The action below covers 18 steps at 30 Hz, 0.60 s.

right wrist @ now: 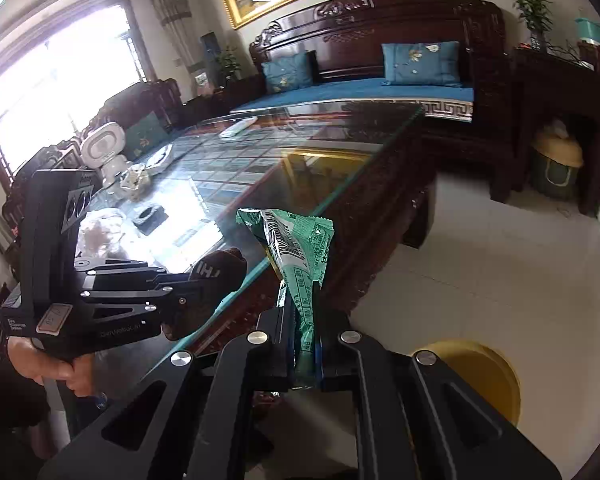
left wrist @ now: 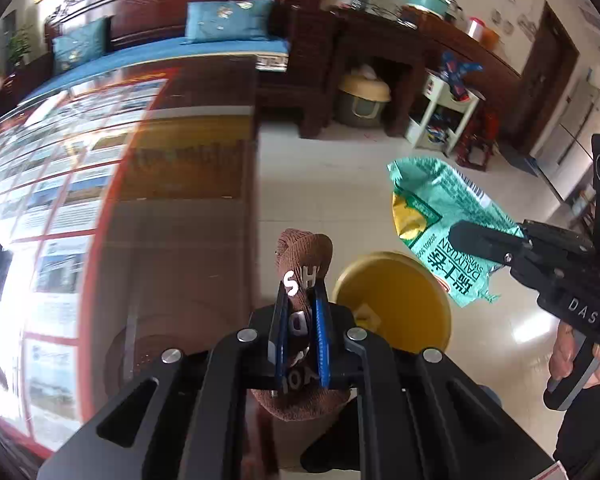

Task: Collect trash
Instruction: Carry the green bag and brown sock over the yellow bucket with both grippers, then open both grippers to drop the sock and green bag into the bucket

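My left gripper (left wrist: 300, 300) is shut on a brown sock (left wrist: 304, 256) with white letters and holds it in the air beside the table edge. My right gripper (right wrist: 300, 296) is shut on a green snack wrapper (right wrist: 300, 236). In the left wrist view the wrapper (left wrist: 432, 208) hangs from the right gripper (left wrist: 460, 232) above the far right rim of a yellow bin (left wrist: 392, 300) on the floor. In the right wrist view the left gripper (right wrist: 204, 280) with the sock (right wrist: 220, 268) is at the left, and the bin (right wrist: 480, 376) is at the lower right.
A glass-topped dark wood table (right wrist: 284, 152) lies to the left, with a white toy robot (right wrist: 104, 148), a remote (right wrist: 238, 127) and small items on it. A wooden sofa with blue cushions (right wrist: 420, 64) stands behind. White tiled floor (right wrist: 480, 272) lies to the right.
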Tool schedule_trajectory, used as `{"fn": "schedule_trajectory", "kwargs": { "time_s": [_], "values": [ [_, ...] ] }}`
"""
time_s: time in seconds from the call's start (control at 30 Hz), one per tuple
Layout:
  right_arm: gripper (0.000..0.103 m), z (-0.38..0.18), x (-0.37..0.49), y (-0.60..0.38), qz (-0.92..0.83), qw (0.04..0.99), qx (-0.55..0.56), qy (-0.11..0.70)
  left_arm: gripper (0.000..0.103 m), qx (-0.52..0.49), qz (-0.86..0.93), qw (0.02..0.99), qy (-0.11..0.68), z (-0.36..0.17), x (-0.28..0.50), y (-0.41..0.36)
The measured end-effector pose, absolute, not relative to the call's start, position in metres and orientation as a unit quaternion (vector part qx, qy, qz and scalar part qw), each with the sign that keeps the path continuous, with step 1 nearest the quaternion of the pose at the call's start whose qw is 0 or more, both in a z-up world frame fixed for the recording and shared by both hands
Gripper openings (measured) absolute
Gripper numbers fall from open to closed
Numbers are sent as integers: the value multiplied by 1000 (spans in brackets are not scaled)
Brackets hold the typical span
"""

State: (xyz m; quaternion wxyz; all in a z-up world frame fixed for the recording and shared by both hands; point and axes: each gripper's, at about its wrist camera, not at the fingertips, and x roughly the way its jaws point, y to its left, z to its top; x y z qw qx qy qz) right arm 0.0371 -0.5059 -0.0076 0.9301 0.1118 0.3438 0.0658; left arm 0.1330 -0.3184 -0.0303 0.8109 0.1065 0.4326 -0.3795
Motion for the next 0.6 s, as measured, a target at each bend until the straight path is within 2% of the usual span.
{"fn": "schedule_trajectory", "kwargs": {
  "time_s": [0.6],
  "values": [
    [7, -95, -34, -626, -49, 897, 185, 398, 12, 213, -459, 716, 480, -109, 91, -495]
  ]
}}
